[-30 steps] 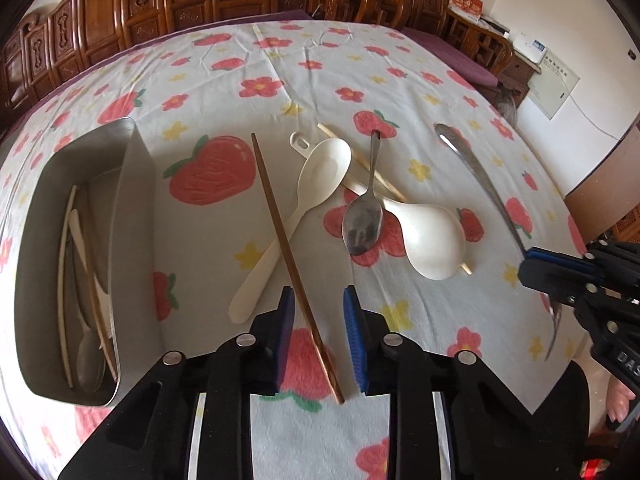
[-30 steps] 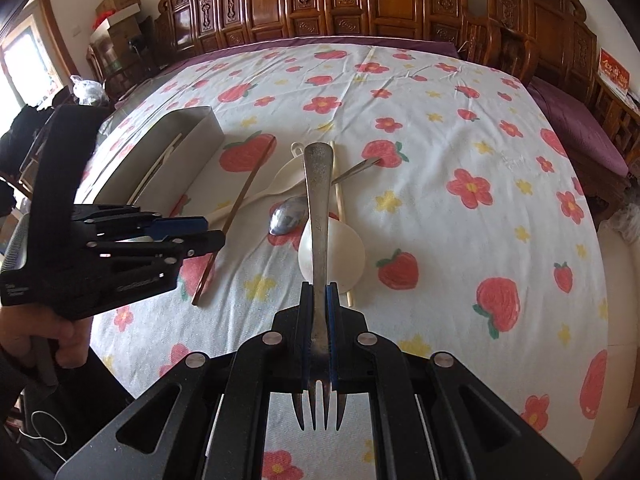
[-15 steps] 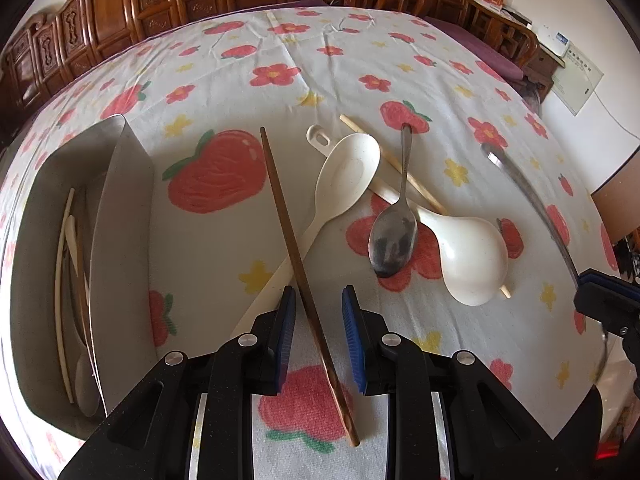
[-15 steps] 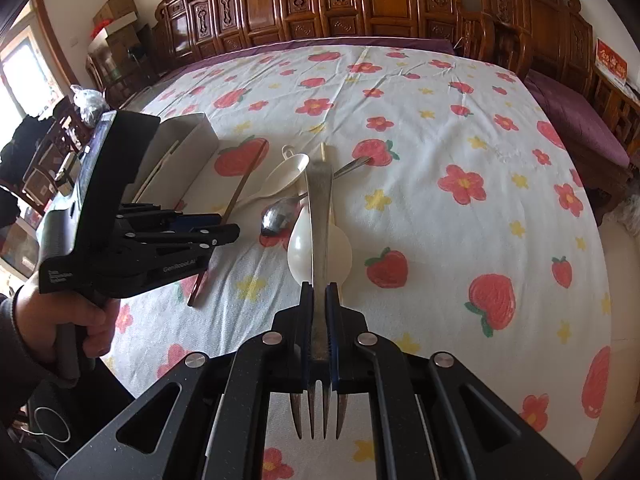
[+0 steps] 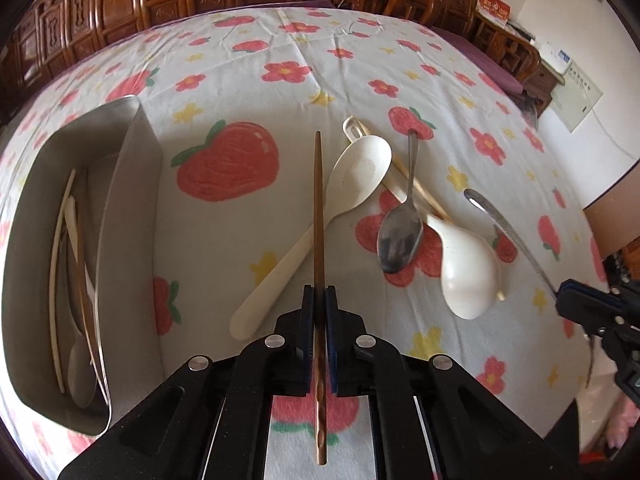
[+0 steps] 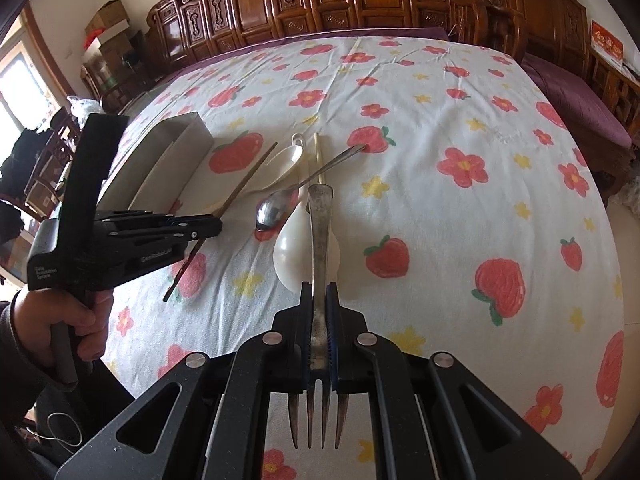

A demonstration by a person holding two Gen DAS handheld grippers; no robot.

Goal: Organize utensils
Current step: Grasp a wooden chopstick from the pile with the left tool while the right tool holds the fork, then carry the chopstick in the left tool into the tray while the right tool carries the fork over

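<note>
Left gripper (image 5: 319, 294) is clamped on a brown chopstick (image 5: 318, 208) pointing ahead of its fingers; right gripper (image 6: 319, 292) pinches a fork (image 6: 319, 240), tines rearward; 2 white spoons (image 5: 352, 184) lie ahead, tray (image 5: 132, 216) left.

White lettering sits on the black body of the left gripper (image 6: 202, 226) in the right wrist view: one mark reads roughly "GenRobot.AI", and a smaller two-line label lower down is too small to read. A red wall sign (image 5: 495, 7) carries gold characters, unreadable.
</note>
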